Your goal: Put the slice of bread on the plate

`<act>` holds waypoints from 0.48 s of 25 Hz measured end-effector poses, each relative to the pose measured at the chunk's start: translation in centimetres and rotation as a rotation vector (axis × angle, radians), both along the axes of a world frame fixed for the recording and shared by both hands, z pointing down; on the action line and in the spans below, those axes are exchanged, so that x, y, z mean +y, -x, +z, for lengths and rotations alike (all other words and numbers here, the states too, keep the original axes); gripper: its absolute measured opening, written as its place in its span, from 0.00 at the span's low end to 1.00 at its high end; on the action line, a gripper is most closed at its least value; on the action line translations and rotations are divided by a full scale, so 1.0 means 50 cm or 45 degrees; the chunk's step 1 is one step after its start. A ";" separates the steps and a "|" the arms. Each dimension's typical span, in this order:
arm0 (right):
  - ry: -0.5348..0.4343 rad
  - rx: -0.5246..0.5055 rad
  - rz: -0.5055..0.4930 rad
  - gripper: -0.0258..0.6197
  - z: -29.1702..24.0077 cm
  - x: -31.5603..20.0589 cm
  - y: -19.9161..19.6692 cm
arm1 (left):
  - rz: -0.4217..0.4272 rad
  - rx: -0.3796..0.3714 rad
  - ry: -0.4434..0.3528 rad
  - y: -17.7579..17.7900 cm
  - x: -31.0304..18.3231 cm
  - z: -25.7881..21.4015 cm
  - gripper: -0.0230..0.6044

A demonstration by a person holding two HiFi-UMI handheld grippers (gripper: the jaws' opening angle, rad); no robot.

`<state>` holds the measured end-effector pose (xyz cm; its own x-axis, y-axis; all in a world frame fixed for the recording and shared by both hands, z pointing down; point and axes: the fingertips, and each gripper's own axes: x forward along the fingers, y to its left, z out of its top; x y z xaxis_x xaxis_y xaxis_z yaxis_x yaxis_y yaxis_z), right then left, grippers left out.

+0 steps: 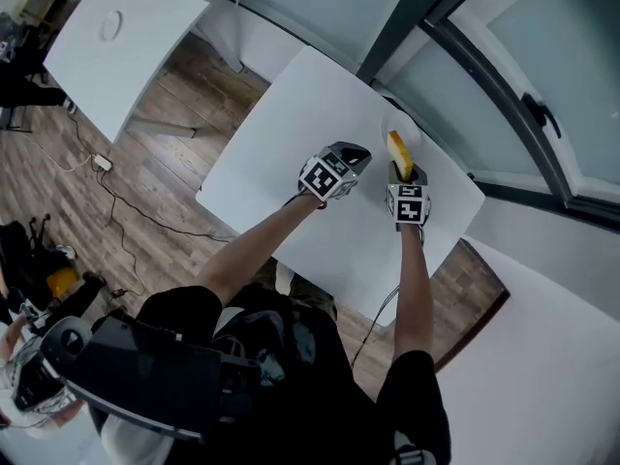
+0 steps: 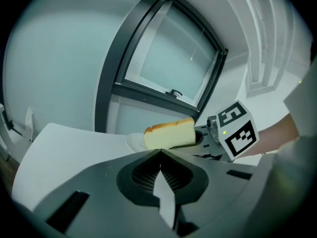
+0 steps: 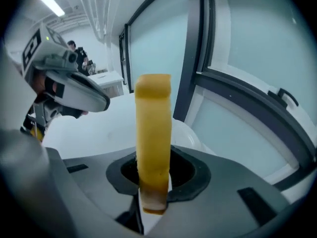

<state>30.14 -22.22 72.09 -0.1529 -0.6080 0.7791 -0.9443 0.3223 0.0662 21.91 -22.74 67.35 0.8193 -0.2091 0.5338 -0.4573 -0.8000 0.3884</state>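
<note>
A thick slice of bread (image 1: 397,150) with a brown crust stands on edge between the jaws of my right gripper (image 1: 406,171), which is shut on its lower end. In the right gripper view the slice of bread (image 3: 153,128) rises straight out of my right gripper (image 3: 153,175). A white plate (image 1: 404,128) lies on the white table (image 1: 291,134) just beyond the bread, near the far edge, and shows as the plate (image 3: 187,133) behind the slice. My left gripper (image 1: 359,152) hovers just left of the bread, jaws together and empty. From the left gripper (image 2: 161,153), the bread (image 2: 170,133) hangs over the plate (image 2: 134,142).
The table's far edge runs along a glass wall with dark frames (image 1: 504,85). A second white table (image 1: 121,32) stands to the left across a wooden floor (image 1: 116,192) with cables. The person's arms reach in from below.
</note>
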 end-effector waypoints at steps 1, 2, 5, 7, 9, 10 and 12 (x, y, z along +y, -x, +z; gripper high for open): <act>-0.006 0.056 -0.028 0.18 0.004 -0.022 -0.007 | -0.010 0.006 0.002 -0.007 -0.013 0.001 0.03; -0.022 0.121 -0.054 0.18 0.004 -0.045 -0.015 | -0.019 0.017 0.004 -0.011 -0.023 0.000 0.03; -0.078 0.428 -0.133 0.18 -0.001 -0.112 -0.059 | -0.041 0.045 0.013 -0.011 -0.033 -0.008 0.03; -0.051 0.663 -0.211 0.18 0.013 -0.140 -0.086 | -0.050 0.053 0.021 -0.005 -0.027 -0.010 0.03; -0.024 0.864 -0.308 0.18 0.033 -0.151 -0.098 | -0.062 0.050 0.036 0.007 -0.014 -0.007 0.03; -0.019 0.926 -0.350 0.18 0.041 -0.151 -0.099 | -0.071 0.049 0.048 0.013 -0.008 -0.005 0.03; 0.004 0.944 -0.411 0.18 0.062 -0.140 -0.093 | -0.104 0.058 0.081 0.026 0.003 -0.003 0.03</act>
